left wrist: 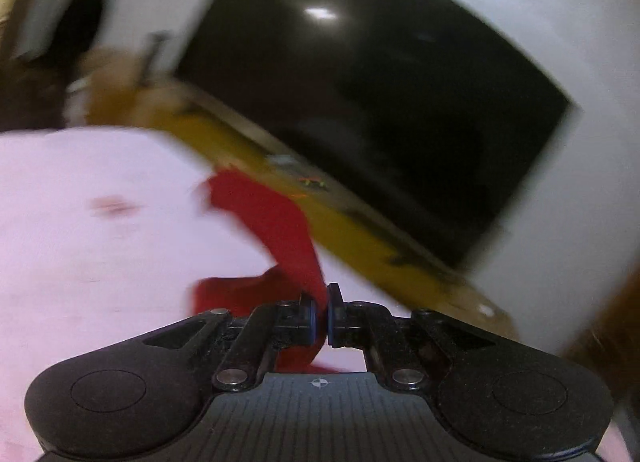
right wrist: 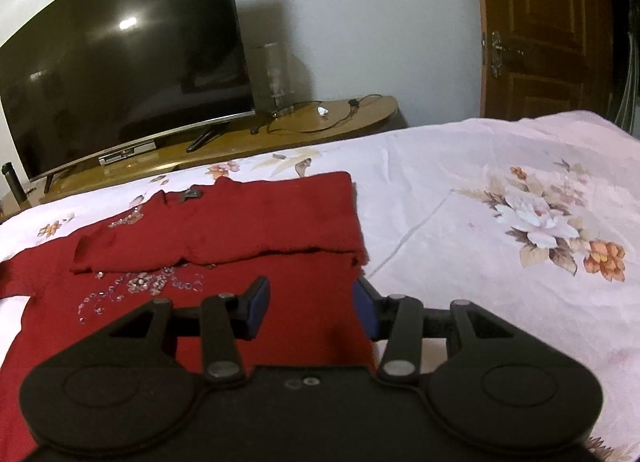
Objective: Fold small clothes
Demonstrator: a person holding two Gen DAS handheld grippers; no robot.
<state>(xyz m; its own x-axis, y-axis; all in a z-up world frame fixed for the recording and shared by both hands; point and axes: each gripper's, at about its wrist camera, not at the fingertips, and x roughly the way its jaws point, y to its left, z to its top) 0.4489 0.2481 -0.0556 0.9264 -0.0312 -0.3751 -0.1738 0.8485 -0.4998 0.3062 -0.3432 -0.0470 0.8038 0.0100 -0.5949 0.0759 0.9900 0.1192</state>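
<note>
Cloth is pinched between the closed pads of the left gripper: a strip of the red garment runs up from the jaws and away over the bed, and the left wrist view is tilted and smeared, which suggests the hand is swinging. The right gripper hovers low over the garment's near right part with its jaws wide apart and nothing between them.

Beyond the right fingers, the garment lies spread on the floral bedsheet. One part is already laid across the body, its frayed edge running side to side just past the fingertips, and a beaded pattern shows to the left of it. The fold in hand looks like the second side or sleeve, carried by the left gripper toward the middle.

The next move likely calls for the left hand to lay its strip flat over the body and let go, with the right gripper free to press or take the near hem.

Past the bed stands a wooden cabinet with a dark television on it, and a wooden door at far right.
</note>
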